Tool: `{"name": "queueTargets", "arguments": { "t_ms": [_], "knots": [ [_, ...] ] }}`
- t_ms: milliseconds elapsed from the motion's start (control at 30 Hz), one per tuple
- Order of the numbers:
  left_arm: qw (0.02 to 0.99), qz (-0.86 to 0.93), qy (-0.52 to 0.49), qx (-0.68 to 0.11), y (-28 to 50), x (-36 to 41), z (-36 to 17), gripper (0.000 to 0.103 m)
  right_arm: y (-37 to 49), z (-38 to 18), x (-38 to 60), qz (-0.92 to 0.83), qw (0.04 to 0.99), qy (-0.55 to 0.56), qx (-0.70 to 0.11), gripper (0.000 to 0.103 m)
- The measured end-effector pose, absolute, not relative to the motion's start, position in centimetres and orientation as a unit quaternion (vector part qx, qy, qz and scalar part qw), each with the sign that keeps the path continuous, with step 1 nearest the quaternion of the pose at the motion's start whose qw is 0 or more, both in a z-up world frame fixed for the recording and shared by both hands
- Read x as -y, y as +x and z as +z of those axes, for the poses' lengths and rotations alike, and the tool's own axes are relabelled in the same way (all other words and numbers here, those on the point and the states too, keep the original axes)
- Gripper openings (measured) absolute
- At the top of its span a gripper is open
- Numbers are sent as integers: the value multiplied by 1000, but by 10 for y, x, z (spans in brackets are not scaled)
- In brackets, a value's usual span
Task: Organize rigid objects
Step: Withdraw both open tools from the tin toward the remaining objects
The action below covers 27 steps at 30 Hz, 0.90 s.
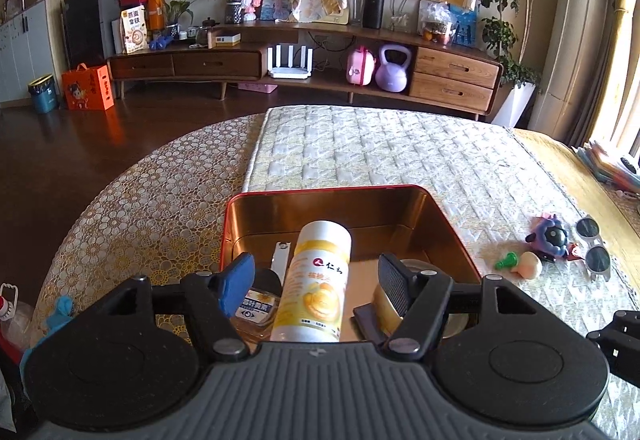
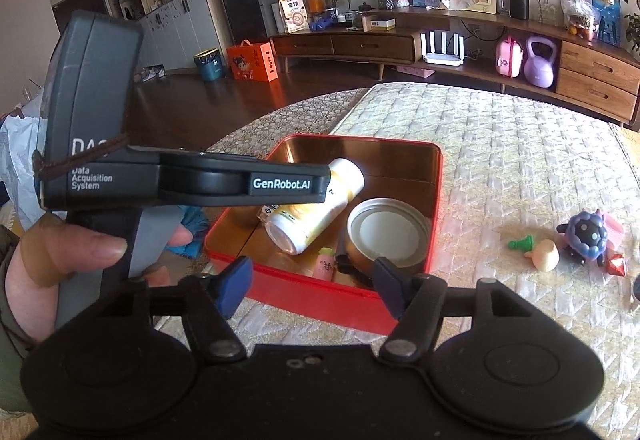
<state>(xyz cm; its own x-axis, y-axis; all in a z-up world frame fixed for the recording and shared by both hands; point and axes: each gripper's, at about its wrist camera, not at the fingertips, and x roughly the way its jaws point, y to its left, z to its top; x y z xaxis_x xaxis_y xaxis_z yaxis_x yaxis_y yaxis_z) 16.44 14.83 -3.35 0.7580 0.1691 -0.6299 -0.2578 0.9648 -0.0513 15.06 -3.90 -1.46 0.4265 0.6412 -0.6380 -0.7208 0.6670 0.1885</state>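
Observation:
A red tin point(image 1: 452, 236) with a gold inside sits on the quilted mat point(image 1: 400, 143). In it lies a white-and-yellow bottle point(image 1: 320, 280) on its side, between the fingers of my left gripper point(image 1: 314, 268); the jaws stand open with gaps on both sides. The right wrist view shows the bottle point(image 2: 316, 211), a round lidded can point(image 2: 386, 232) and a small pink item point(image 2: 325, 263) in the tin point(image 2: 304, 292). My right gripper point(image 2: 310, 266) hangs open over the tin's near wall, nothing between its fingers.
On the mat right of the tin lie a purple toy point(image 2: 586, 234), a green piece point(image 2: 520, 242), a peach-coloured toy point(image 2: 546, 256) and sunglasses point(image 1: 594, 248). A hand point(image 2: 80, 252) holds the left gripper's body point(image 2: 240, 183) at the tin's left. The round table's edge is at the left.

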Motion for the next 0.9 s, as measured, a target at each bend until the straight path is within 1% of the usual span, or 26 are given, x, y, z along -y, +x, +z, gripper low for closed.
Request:
{"name": "queueTargets", "arguments": {
  "t_ms": [133,200,233,300,333,367,400,500,567,900],
  "knots": [
    [939,95,-62,-325,157,-132,-26,68,147,-10,58,395,849,-41,-348,74],
    [940,87,-60,-325,154,-124,-23,68,145,-7,70,390,854,-34,-343,82],
    [940,81,-60,-325,153,-120,-22,69,144,-5,76,387,856,-31,-340,84],
    [942,74,-58,-322,151,-112,-20,73,143,-2,89,380,862,-26,-334,92],
    [943,70,-56,-320,150,-106,-19,75,143,-1,96,377,865,-23,-331,94],
    [944,67,-54,-317,149,-102,-18,76,144,1,103,373,867,-20,-328,98],
    [945,64,-53,-315,149,-98,-17,76,144,1,110,368,871,-18,-326,100],
    [947,51,-52,-313,148,-86,-16,77,146,1,132,349,880,-15,-321,101],
    [948,45,-52,-312,148,-77,-16,82,150,0,146,336,886,-13,-319,102],
    [949,18,-45,-312,161,-35,-24,84,172,-10,219,260,911,1,-319,103]
  ]
}}
